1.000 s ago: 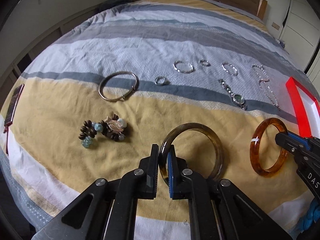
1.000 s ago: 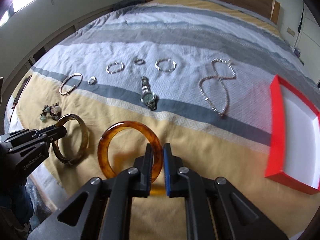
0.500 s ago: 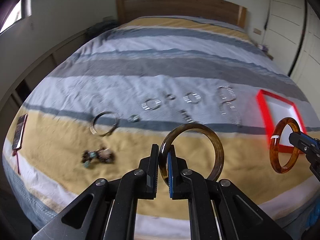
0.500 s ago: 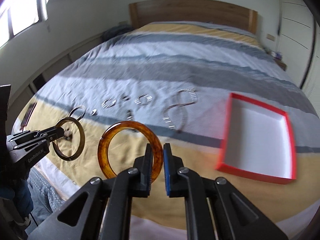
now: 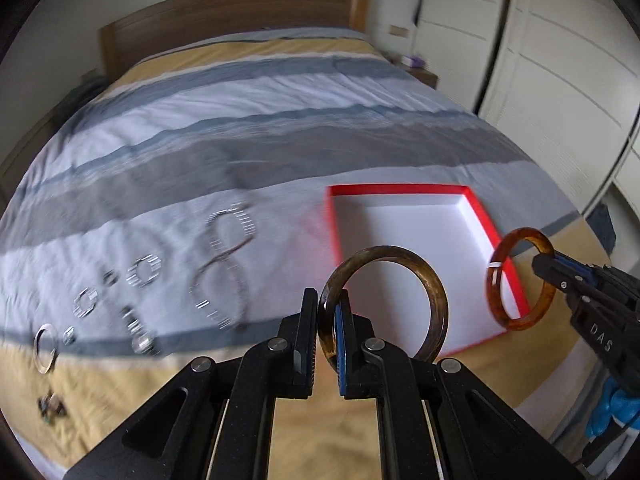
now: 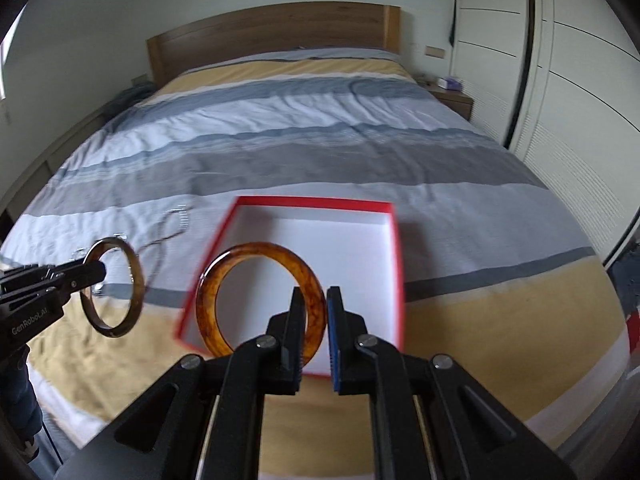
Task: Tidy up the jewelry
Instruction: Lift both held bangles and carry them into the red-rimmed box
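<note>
My left gripper [image 5: 326, 336] is shut on a dark brown bangle [image 5: 434, 300] and holds it upright in the air, at the near left corner of the red box [image 5: 400, 189] with a white inside. My right gripper [image 6: 313, 330] is shut on an amber bangle [image 6: 212, 280] and holds it above the box's near edge [image 6: 312, 200]. The amber bangle shows at the right of the left wrist view [image 5: 496, 280]. The brown bangle shows at the left of the right wrist view [image 6: 136, 276]. The box holds nothing.
Several silver rings, bracelets and a chain necklace [image 5: 224, 256] lie blurred on the striped bedspread left of the box. A silver ring [image 5: 44, 344] and a beaded piece [image 5: 52, 404] lie at the far left. A wardrobe [image 6: 560, 80] stands to the right.
Both grippers have swung right with their bangles held in the air. The red box has come to the middle of both views and the loose jewelry has slid left.
</note>
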`<state>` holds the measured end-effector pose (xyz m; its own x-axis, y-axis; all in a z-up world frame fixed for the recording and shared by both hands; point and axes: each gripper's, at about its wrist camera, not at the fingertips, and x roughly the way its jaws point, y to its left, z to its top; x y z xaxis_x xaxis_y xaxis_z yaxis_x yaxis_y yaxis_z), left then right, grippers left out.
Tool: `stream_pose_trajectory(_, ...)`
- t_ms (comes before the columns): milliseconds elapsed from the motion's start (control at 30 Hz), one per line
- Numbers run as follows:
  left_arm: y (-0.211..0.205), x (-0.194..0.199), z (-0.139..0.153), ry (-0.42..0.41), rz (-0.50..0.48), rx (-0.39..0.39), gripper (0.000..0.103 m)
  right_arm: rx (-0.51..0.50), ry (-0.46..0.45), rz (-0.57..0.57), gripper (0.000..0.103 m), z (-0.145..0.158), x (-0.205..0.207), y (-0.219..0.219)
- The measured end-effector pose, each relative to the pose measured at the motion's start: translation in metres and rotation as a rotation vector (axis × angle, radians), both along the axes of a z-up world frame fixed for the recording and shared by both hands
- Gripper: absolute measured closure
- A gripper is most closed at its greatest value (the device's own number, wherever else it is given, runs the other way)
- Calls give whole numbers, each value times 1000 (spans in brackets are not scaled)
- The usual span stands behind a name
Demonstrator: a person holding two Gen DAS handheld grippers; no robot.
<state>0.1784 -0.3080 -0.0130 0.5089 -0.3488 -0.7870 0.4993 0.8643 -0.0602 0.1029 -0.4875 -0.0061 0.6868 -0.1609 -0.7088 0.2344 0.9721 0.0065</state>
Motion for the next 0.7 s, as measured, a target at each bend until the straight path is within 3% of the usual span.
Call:
stream_pose_trajectory(133, -35, 14, -28, 30, -20, 57, 95, -10, 39, -6, 94, -23, 15, -25)
stream_pose_trajectory(333, -56, 22, -74, 110, -33, 119, 95, 18, 119, 44, 94, -62, 27, -35)
stream_pose_trajectory(700, -59, 19, -102, 174, 30, 210, 93, -60, 288, 162, 94, -97, 46, -26)
